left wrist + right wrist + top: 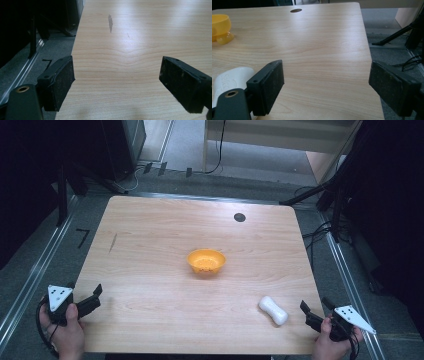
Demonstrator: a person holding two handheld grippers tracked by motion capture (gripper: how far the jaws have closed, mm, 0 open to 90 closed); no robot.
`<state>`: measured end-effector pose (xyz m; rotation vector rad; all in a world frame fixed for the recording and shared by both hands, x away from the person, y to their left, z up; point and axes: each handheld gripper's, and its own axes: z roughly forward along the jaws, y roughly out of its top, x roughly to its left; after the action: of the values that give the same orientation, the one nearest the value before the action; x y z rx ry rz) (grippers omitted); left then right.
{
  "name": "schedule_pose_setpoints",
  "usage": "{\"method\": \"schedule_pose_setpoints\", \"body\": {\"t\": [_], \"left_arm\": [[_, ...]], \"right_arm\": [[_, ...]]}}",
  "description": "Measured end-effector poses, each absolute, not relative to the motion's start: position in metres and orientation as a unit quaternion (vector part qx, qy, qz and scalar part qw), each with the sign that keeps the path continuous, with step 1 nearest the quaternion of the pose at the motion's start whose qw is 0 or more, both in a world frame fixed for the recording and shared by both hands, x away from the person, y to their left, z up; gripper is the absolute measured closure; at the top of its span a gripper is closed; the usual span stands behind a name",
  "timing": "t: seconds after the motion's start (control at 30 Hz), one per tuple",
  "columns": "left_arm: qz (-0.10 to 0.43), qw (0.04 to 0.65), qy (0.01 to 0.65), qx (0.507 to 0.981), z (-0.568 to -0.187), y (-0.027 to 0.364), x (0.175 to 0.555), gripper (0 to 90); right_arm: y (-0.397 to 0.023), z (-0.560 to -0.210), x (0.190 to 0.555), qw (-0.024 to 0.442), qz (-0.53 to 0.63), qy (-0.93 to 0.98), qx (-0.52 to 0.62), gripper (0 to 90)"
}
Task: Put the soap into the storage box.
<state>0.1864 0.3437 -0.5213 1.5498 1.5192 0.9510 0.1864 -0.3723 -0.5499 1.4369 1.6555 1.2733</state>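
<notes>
An orange bowl (206,261) sits near the middle of a light wooden table (165,305), seen from the high view; a white, peanut-shaped bottle (273,310) lies on its side nearer the person than the bowl and off to the bowl's right, well apart from it; a small dark round hole (239,217) marks the tabletop beyond the bowl, toward the far edge; a thin dark streak (113,242) shows on the wood far to the bowl's left. The left gripper (93,299), held in the person's left hand (65,332), hovers at the near left corner, well away from the bowl, its jaws spread wide over bare wood in the left gripper view; the right gripper (315,310), in the right hand (332,345), sits at the near right corner, just beside the bottle but apart from it, its jaws likewise spread and pinching nothing; in the right gripper view the bottle (233,77) lies beside the nearer jaw, with the bowl (220,26) farther off.
</notes>
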Motion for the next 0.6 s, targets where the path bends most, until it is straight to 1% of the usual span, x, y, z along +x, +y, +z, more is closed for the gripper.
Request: {"method": "schedule_pose_setpoints", "body": {"t": [0.1, 0.2, 0.27, 0.4, 0.5, 0.6], "left_arm": [[0.372, 0.376, 0.593, 0.607, -0.521, 0.344, 0.186, 13.2], [0.371, 0.377, 0.592, 0.607, -0.521, 0.344, 0.186, 13.2], [0.371, 0.378, 0.592, 0.607, -0.521, 0.344, 0.186, 13.2], [0.37, 0.378, 0.594, 0.607, -0.521, 0.344, 0.187, 13.2], [0.37, 0.378, 0.593, 0.607, -0.521, 0.344, 0.187, 13.2], [0.37, 0.378, 0.593, 0.607, -0.521, 0.344, 0.187, 13.2]], "right_arm": [[-0.367, -0.55, 0.187, 0.31, 0.463, 0.635, 0.535, 15.6], [-0.364, -0.549, 0.188, 0.309, 0.452, 0.646, 0.533, 16.2], [-0.363, -0.549, 0.189, 0.303, 0.446, 0.652, 0.533, 17.1], [-0.356, -0.54, 0.191, 0.291, 0.419, 0.686, 0.518, 23.2], [-0.346, -0.529, 0.191, 0.288, 0.391, 0.719, 0.497, 24.2], [-0.337, -0.52, 0.194, 0.265, 0.373, 0.751, 0.476, 26.8]]}}
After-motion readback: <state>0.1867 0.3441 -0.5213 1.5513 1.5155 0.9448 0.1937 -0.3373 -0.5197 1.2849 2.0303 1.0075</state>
